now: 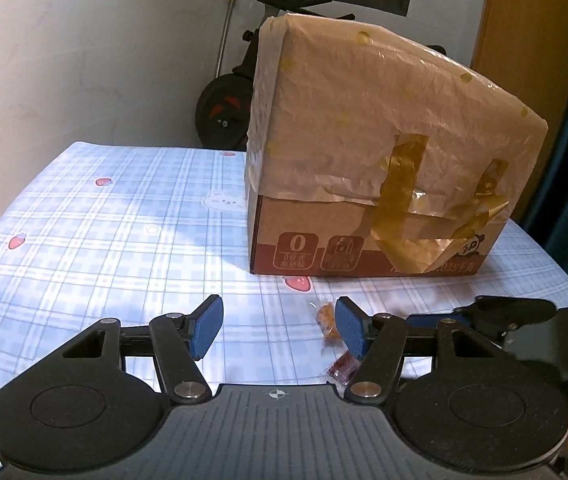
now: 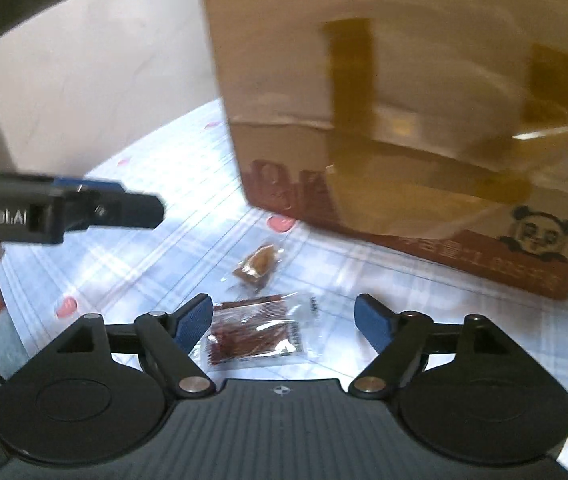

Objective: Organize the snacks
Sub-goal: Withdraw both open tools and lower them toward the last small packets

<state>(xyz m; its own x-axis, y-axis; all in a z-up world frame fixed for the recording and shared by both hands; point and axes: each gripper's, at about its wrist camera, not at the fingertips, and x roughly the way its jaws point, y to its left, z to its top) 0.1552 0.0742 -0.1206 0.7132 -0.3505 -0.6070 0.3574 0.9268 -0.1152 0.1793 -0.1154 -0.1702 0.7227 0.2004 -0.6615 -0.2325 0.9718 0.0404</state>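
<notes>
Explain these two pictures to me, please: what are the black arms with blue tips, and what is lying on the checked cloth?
No robot arm here: a person holds a two-finger gripper in each hand, each with a camera looking along its fingers. One picture is from the left gripper, the other from the right gripper. The blue tips are their grip pads. Both stand open and hold nothing. On the blue checked tablecloth stands a cardboard box covered in plastic film and taped. In front of it lie two small snack packets: a clear packet with a brown snack and a clear packet of red snack, which lies between the right gripper's open fingers, though I cannot tell whether they touch it.
</notes>
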